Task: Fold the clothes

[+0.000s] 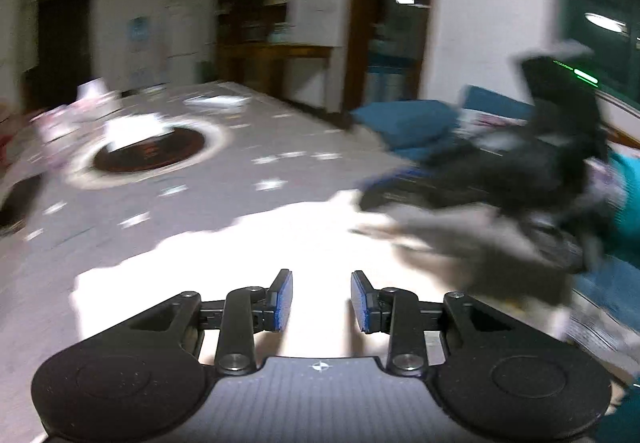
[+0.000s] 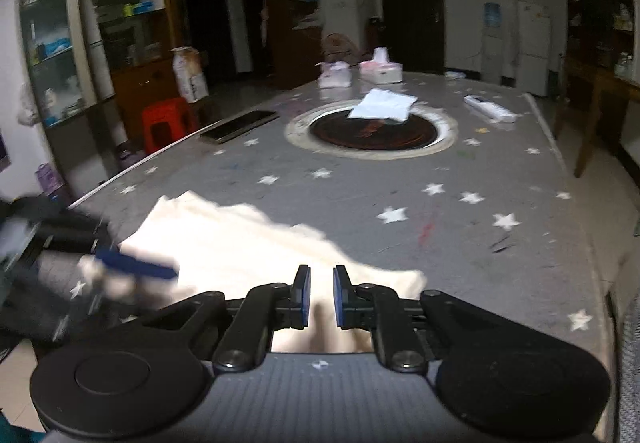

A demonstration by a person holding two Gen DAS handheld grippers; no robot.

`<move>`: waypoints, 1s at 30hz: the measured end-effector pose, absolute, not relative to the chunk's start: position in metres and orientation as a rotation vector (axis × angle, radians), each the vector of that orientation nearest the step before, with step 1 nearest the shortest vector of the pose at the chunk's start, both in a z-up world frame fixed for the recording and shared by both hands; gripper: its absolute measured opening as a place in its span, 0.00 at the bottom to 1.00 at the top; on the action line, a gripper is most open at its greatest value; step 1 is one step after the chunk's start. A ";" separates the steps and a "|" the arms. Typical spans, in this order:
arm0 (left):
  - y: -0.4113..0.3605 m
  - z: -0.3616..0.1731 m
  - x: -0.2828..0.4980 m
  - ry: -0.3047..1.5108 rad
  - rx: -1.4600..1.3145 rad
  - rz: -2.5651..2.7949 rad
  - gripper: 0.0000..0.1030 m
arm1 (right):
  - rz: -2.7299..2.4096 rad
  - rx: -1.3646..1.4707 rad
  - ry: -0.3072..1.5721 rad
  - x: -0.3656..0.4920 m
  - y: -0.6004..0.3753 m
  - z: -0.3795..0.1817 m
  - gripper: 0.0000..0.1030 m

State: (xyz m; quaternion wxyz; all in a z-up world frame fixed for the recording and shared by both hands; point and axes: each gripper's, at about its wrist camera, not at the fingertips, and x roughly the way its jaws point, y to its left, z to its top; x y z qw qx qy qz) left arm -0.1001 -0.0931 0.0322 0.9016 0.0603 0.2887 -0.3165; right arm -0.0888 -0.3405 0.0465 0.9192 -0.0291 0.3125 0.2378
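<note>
A white garment (image 1: 256, 255) lies bunched on the grey star-patterned table (image 1: 248, 155) near its front edge; it also shows in the right wrist view (image 2: 240, 239). My left gripper (image 1: 321, 301) is open and empty, just above the garment's near part. My right gripper (image 2: 321, 297) is open with a narrow gap, empty, over the garment's near right edge. The right gripper shows blurred in the left wrist view (image 1: 500, 179), over the garment's right side. The left gripper shows blurred in the right wrist view (image 2: 132, 267), at the garment's left side.
A round dark burner (image 2: 372, 129) is set in the table's middle with white paper (image 2: 382, 105) on it. Tissue packs (image 2: 380, 71), a remote (image 2: 490, 109) and a dark tray (image 2: 240, 127) lie farther back. A red stool (image 2: 166, 121) and shelves stand left.
</note>
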 end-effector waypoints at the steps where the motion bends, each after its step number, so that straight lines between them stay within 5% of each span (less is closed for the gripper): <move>1: -0.086 0.031 -0.094 0.610 0.117 -0.615 0.34 | 0.497 -0.060 0.651 -0.089 -0.337 0.043 0.11; 26: -0.044 0.019 -0.013 0.686 -0.011 -0.374 0.34 | 0.433 -0.040 0.714 -0.044 -0.308 0.020 0.18; 30: -0.044 0.027 -0.034 0.639 -0.003 -0.380 0.40 | 0.449 -0.062 0.659 -0.064 -0.302 0.032 0.31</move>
